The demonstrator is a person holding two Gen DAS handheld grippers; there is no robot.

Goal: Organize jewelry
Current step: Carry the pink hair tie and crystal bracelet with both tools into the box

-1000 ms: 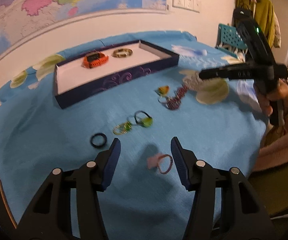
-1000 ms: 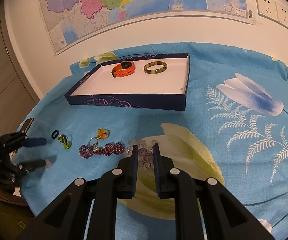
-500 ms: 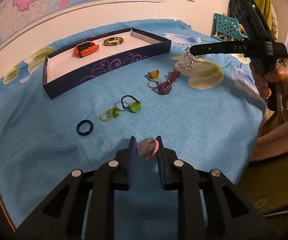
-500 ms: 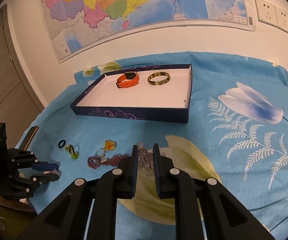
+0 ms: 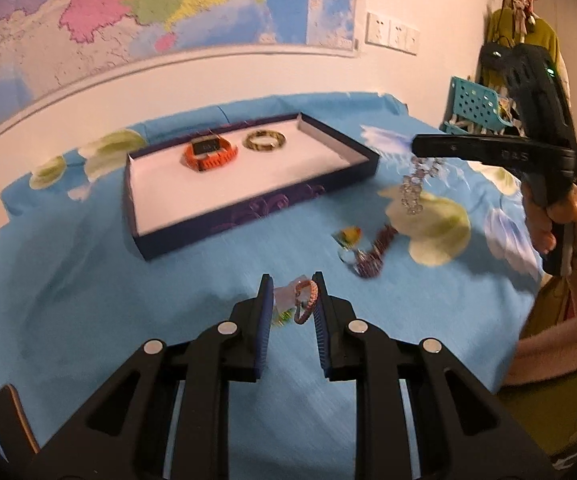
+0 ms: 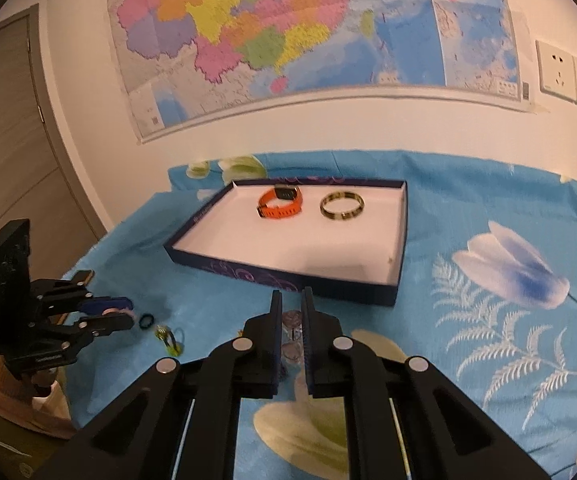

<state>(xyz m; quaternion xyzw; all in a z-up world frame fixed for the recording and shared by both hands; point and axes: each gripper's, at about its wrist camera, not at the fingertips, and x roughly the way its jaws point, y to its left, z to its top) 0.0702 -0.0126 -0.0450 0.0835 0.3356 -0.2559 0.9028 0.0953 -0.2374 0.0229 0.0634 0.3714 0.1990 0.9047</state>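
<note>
A pink beaded bracelet [image 5: 306, 300] with a pale tag is clamped in the left claw [image 5: 291, 300], lifted clear of the blue flowered cloth [image 5: 128, 300] that covers the surface. In the right wrist view the same claw [image 6: 108, 314] is seen at about 9 o'clock, with the pink bracelet pinched between its blue pads. The right claw [image 6: 290, 320] is closed on a clear crystal bracelet [image 6: 292, 334], which is seen from the left wrist view [image 5: 414, 190] dangling below the claw [image 5: 422, 148] at about 2 o'clock, above the cloth. The dark box tray [image 6: 288, 276] with a white floor is placed at 12 o'clock of both claws; an orange watch [image 6: 280, 202] and a gold bangle [image 6: 342, 207] are laid inside it near its far wall, side by side and apart. On the cloth, a purple beaded bracelet [image 5: 374, 250] and a small yellow charm [image 5: 348, 236] are found just beside each other at 1 o'clock of the left claw. A black ring [image 6: 146, 321] and a green beaded piece [image 6: 168, 338] are seen near the left claw, at 9 o'clock in the right wrist view. A coloured map [image 6: 288, 32] is hung on the wall behind.
</note>
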